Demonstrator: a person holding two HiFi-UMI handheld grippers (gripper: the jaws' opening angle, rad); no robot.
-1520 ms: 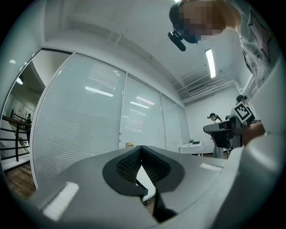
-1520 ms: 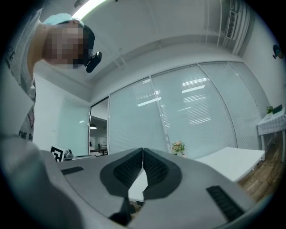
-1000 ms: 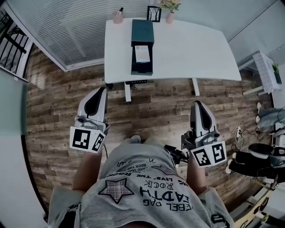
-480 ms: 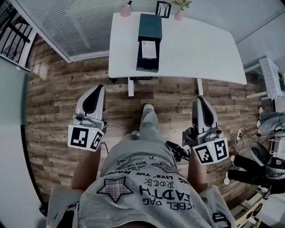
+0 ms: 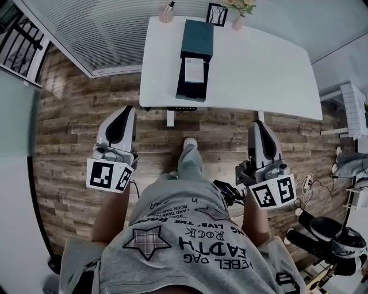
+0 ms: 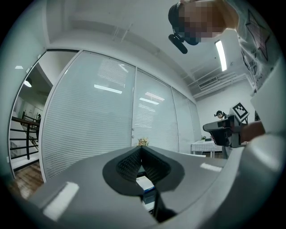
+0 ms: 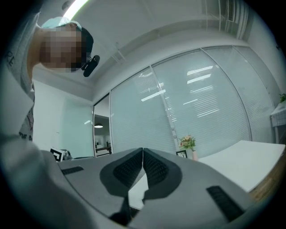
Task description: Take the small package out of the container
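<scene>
Nothing started yet: the small white flat package (image 5: 194, 70) lies in the open near half of the dark teal rectangular container (image 5: 199, 35). That sits on the white worktop (image 5: 264, 69), its near end close to the front edge and well apart from both tools. The left gripper (image 5: 123, 113) and right gripper (image 5: 257, 125) hang at the person's sides over the brown plank floor (image 5: 63, 143), each w/ jaws pressed together and nothing between them. Main risk, as I judge it, is reaching in w/ jaws closed like this, which would only shove the package deeper or nudge the whole container, so they need spreading before the reach. Second: the package is flat and sits low between the container walls, so a pad could catch a wall or the rim instead and lift or drag the box. A pull toward the person could then slide it off the edge unless the other gripper steadies it. Third: a thin pinch on a flat item prob. slips if only a corner is caught. Also, overshooting the push could knock the pale vase of flowers (image 5: 239, 16) or the black picture frame (image 5: 217, 14) just behind.
</scene>
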